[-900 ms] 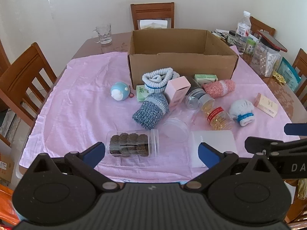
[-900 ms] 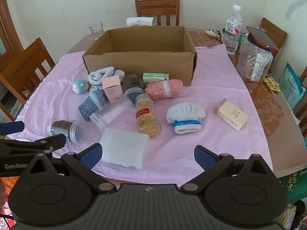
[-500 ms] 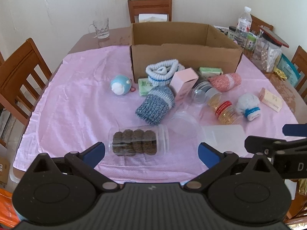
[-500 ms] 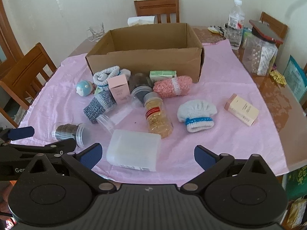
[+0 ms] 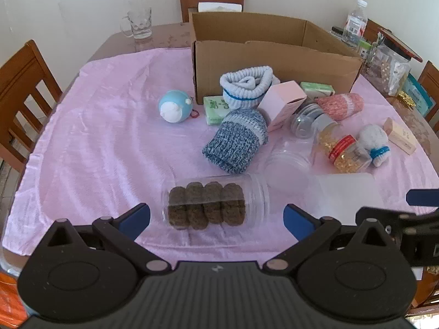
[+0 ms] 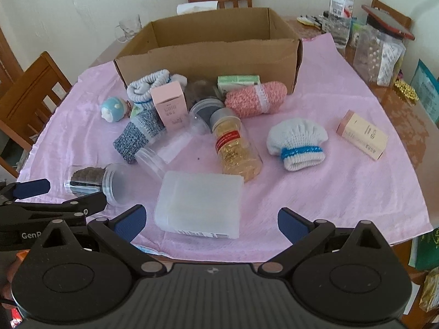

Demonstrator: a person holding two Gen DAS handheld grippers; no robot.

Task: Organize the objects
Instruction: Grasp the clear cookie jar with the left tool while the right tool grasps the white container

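Note:
An open cardboard box point(image 5: 274, 54) point(image 6: 208, 54) stands at the back of a pink cloth point(image 5: 109, 142). In front of it lie rolled socks, small cartons and jars. A clear jar of brown cookies point(image 5: 214, 204) point(image 6: 90, 179) lies on its side just ahead of my left gripper point(image 5: 216, 218), which is open and above the cloth. My right gripper point(image 6: 210, 220) is open too, with a frosted plastic box point(image 6: 199, 203) lying between and ahead of its fingers, untouched. A gold-filled jar with a red band point(image 6: 236, 148) and a white sock with a blue band point(image 6: 297, 141) lie farther on.
A blue round toy point(image 5: 175, 105), a blue-grey sock point(image 5: 237, 139), a pink carton point(image 6: 168, 104), a pink sock point(image 6: 256, 97) and a cream carton point(image 6: 362, 134) lie around. A glass mug point(image 5: 138, 23), a water bottle point(image 6: 340, 8) and a big jar point(image 6: 381, 54) stand off the cloth. Wooden chairs surround the table.
Both grippers have come closer to the table and lower; the cookie jar and the frosted box look larger and nearer to the fingers. The jaws stayed wide.

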